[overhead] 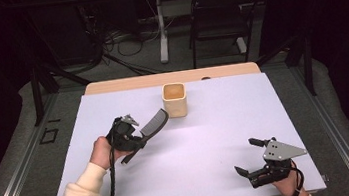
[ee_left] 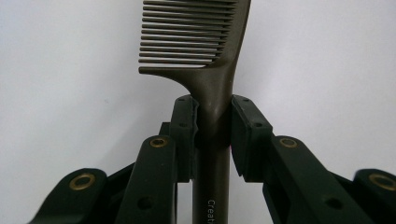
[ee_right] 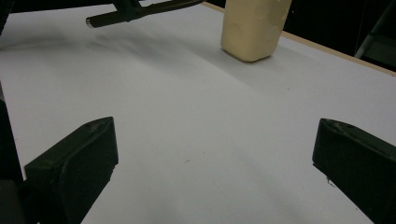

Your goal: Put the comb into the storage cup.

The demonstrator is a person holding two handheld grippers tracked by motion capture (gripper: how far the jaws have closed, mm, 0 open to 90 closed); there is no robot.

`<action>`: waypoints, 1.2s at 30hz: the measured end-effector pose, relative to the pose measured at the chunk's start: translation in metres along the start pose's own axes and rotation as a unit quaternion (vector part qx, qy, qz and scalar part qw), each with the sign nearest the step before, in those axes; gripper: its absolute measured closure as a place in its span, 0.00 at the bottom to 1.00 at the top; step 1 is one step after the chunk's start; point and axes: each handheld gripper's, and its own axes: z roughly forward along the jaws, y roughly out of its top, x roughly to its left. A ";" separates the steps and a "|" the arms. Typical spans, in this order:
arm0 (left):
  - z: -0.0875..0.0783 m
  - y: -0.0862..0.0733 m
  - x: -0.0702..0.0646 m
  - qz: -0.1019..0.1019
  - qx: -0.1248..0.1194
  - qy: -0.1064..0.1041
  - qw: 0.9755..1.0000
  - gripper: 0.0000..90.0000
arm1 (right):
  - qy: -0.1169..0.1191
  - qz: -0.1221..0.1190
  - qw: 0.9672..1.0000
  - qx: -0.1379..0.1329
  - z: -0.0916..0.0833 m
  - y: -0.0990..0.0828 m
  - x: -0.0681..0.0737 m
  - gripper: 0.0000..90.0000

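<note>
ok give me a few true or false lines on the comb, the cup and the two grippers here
1. The left gripper is clamped on the comb. True.
2. The comb is gripped by its teeth. False: the jaws close on the handle, below the teeth.
3. The right gripper is open, holding nothing. True.
4. The comb is inside the beige cup. False: it is held outside the cup, on its left in the high view.
5. The cup lies tipped over. False: it stands upright.

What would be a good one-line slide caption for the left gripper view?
Left gripper clamps a dark comb by its handle, teeth pointing left, above the white table.
</note>
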 end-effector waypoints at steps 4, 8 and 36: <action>-0.001 -0.002 0.000 -0.003 -0.013 0.000 1.000 0.80 | 0.000 -0.001 1.000 0.001 0.000 0.000 0.000 0.00; -0.001 -0.004 0.000 -0.009 -0.026 -0.001 1.000 0.80 | -0.001 0.000 1.000 0.001 0.000 0.000 0.000 0.00; -0.007 -0.011 -0.007 -0.022 -0.124 0.014 0.992 0.80 | -0.004 0.001 1.000 0.003 0.000 0.000 0.000 0.00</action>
